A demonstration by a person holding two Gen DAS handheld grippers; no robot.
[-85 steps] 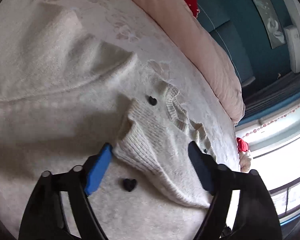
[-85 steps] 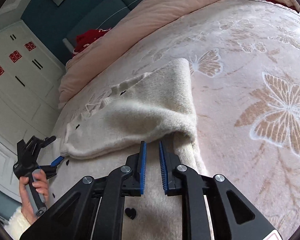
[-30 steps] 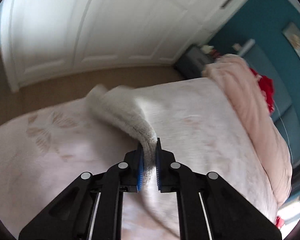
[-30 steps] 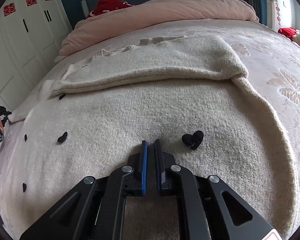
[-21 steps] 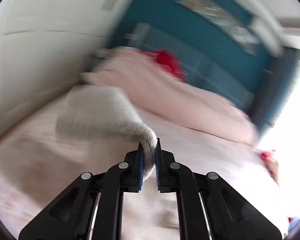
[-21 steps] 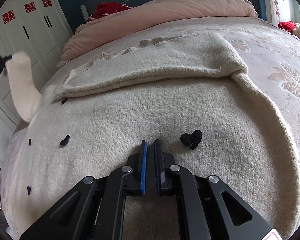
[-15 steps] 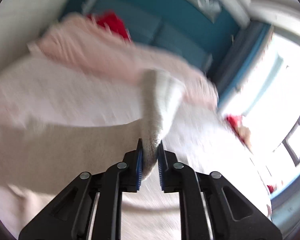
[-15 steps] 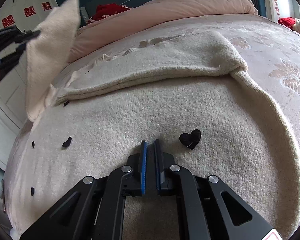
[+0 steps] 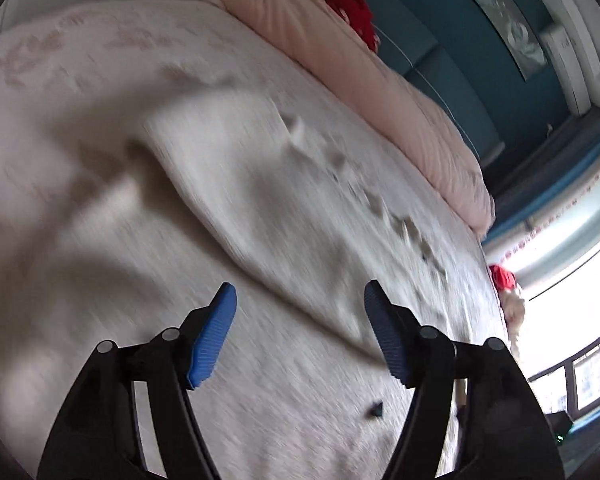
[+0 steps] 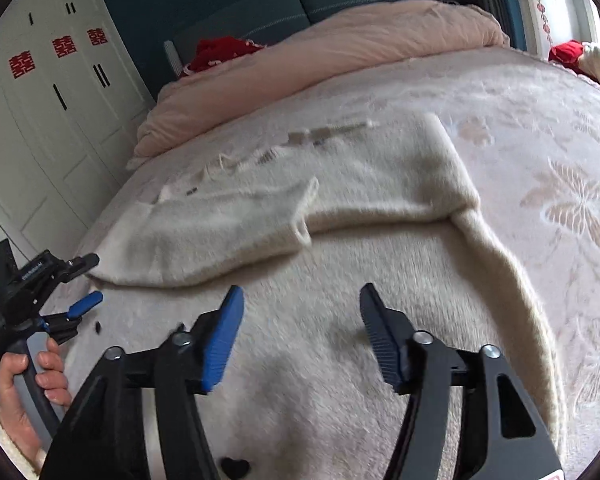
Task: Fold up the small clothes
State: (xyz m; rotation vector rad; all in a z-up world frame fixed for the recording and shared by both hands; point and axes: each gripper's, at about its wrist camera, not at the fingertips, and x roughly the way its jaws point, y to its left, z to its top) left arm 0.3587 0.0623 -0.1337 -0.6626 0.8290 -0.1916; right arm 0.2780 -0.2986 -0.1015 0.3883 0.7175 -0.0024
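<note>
A cream knit cardigan [image 10: 340, 280] with small black heart buttons lies spread on the bed. Both sleeves are folded across its upper part; the left sleeve [image 10: 220, 232] lies over the right sleeve [image 10: 400, 176]. My right gripper [image 10: 300, 300] is open and empty just above the cardigan's body. My left gripper [image 9: 300, 300] is open and empty above the folded left sleeve [image 9: 260, 200]; it also shows at the left of the right wrist view [image 10: 76, 280], held by a hand. The left wrist view is blurred.
The bed has a pale pink bedspread [image 10: 560, 160] with butterfly patterns. A rolled pink duvet [image 10: 320, 64] and a red cushion [image 10: 220, 50] lie at the headboard. White wardrobes [image 10: 40, 120] stand to the left. A window [image 9: 580, 320] is at the right.
My left gripper carried the left sleeve up and across the cardigan, laid it on top and opened. My right gripper, shut on the cardigan's body before, has opened and lifted slightly.
</note>
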